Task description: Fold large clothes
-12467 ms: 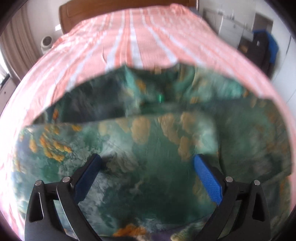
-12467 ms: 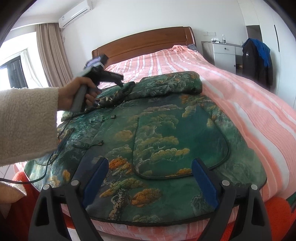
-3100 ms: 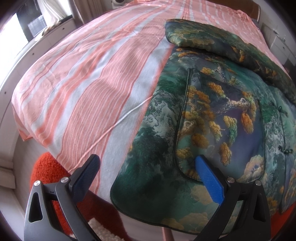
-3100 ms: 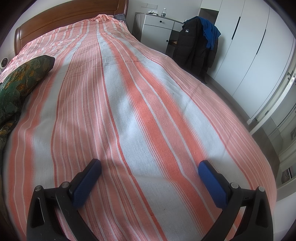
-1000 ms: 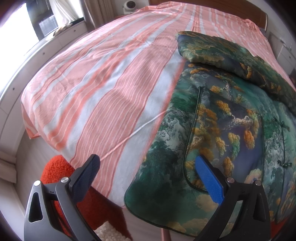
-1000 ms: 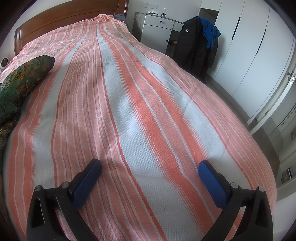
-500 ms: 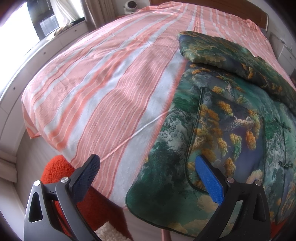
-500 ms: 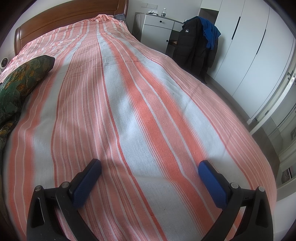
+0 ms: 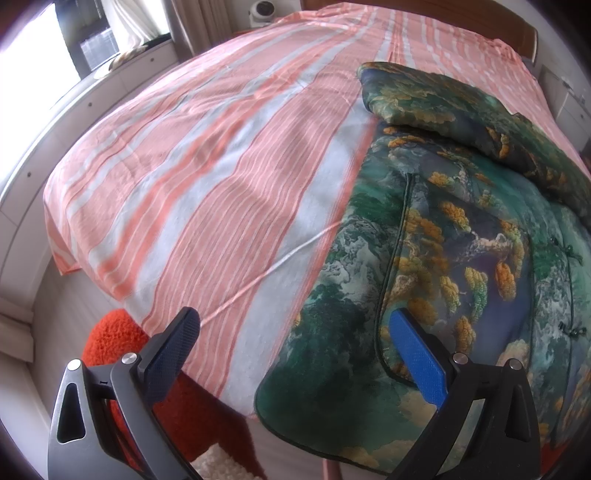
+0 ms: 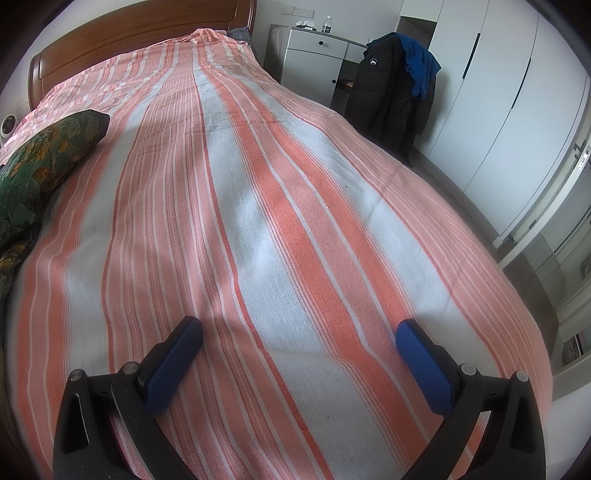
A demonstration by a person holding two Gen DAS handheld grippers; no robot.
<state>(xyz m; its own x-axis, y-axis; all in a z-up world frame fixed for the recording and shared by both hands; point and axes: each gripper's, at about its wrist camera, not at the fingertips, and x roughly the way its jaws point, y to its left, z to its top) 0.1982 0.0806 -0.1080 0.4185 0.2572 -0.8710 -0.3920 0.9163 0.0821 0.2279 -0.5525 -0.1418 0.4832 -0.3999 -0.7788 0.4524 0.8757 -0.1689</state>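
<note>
A large green jacket [image 9: 461, 258] printed with orange trees and mountains lies flat on the striped bed [image 9: 229, 177], its hem hanging slightly over the near edge. One sleeve [image 9: 443, 107] is folded across its upper part. My left gripper [image 9: 295, 332] hovers open over the hem's lower left corner, its right finger [image 9: 417, 350] above the cloth and its left finger beyond the bed's edge. In the right wrist view only the sleeve end [image 10: 48, 155] shows at far left. My right gripper [image 10: 299, 343] is open and empty over bare bedspread [image 10: 277, 221].
A fuzzy red rug [image 9: 122, 332] lies on the floor below the bed's near edge. A wooden headboard [image 10: 129, 33] closes the far end. To the right stand a white dresser [image 10: 314, 59], a dark coat with a blue garment on it [image 10: 399, 85] and white wardrobe doors [image 10: 498, 110].
The left gripper has drifted slightly left and back, so the jacket sits a little further right in its view. The right gripper has not moved.
</note>
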